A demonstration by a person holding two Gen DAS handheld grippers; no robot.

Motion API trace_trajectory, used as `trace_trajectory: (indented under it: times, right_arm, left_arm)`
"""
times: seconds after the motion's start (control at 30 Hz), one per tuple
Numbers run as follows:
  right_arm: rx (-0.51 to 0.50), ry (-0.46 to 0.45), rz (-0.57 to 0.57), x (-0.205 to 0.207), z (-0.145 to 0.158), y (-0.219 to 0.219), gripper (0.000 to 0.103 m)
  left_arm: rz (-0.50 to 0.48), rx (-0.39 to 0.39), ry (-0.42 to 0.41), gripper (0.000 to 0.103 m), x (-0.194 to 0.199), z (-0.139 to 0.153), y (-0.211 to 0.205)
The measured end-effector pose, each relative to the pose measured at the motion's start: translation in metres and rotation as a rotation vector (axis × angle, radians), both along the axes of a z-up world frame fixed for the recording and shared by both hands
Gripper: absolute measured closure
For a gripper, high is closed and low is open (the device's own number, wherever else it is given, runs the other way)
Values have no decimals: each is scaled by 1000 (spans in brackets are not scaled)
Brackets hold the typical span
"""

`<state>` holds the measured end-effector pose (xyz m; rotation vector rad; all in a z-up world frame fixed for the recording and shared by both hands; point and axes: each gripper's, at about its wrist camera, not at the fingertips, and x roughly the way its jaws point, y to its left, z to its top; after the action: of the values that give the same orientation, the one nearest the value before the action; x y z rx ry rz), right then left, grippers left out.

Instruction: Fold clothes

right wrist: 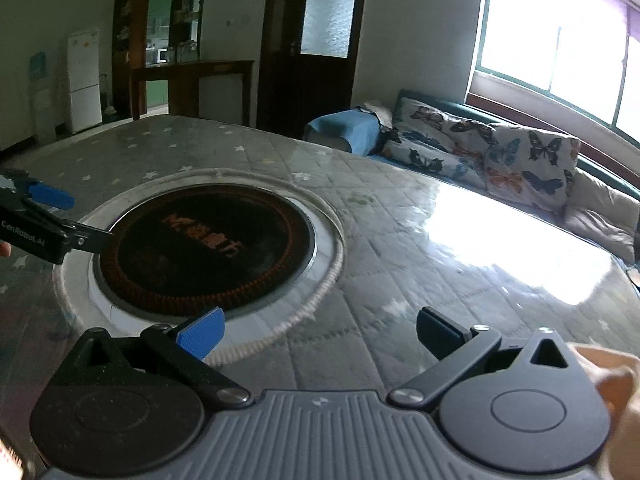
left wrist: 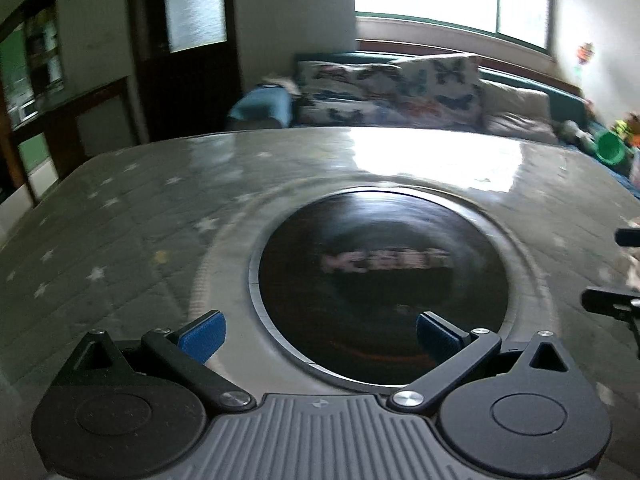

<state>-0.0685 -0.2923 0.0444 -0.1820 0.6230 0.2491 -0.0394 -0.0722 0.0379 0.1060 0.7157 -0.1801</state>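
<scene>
Both grippers — left gripper [left wrist: 320,338] and right gripper [right wrist: 320,336] — hover with fingers spread wide, holding nothing, over the quilted desk [right wrist: 400,240] and its round dark burner [right wrist: 204,248]; no clothes are in view.

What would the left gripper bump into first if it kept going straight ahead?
Probably the round dark burner set into the table. The left gripper is open, empty and pointing across it. If it passes above, the sofa comes next; depth is unclear.
</scene>
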Motion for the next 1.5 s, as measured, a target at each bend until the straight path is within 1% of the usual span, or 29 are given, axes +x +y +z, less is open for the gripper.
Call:
trace_trajectory:
  times: [0.13, 0.43, 0.53, 0.67, 0.83, 1.0, 1.27, 1.5]
  right_arm:
    - [2, -12, -31, -21, 5, -14, 0]
    - [9, -31, -110, -71, 15, -47, 0]
    - [11, -19, -133, -83, 16, -52, 0]
    - [-21, -21, -164, -97, 14, -53, 0]
    - [-8, 11, -211, -106, 8, -59, 0]
    - [2, 40, -273, -120, 3, -70, 1]
    - [6, 79, -342, -140, -2, -80, 3]
    - [6, 97, -361, -155, -2, -76, 4]
  left_arm:
    - [-81, -5, 7, 0, -6, 5, -31]
    - [-267, -17, 19, 0, -20, 14, -84]
    - [-315, -14, 37, 0, -25, 13, -104]
    - [-377, -2, 52, 0, -31, 8, -128]
    - [-425, 19, 81, 0, -34, 2, -153]
    - [-461, 38, 91, 0, -40, -1, -170]
    - [-504, 59, 104, 0, -57, -7, -177]
    - [-532, 69, 132, 0, -73, -10, -179]
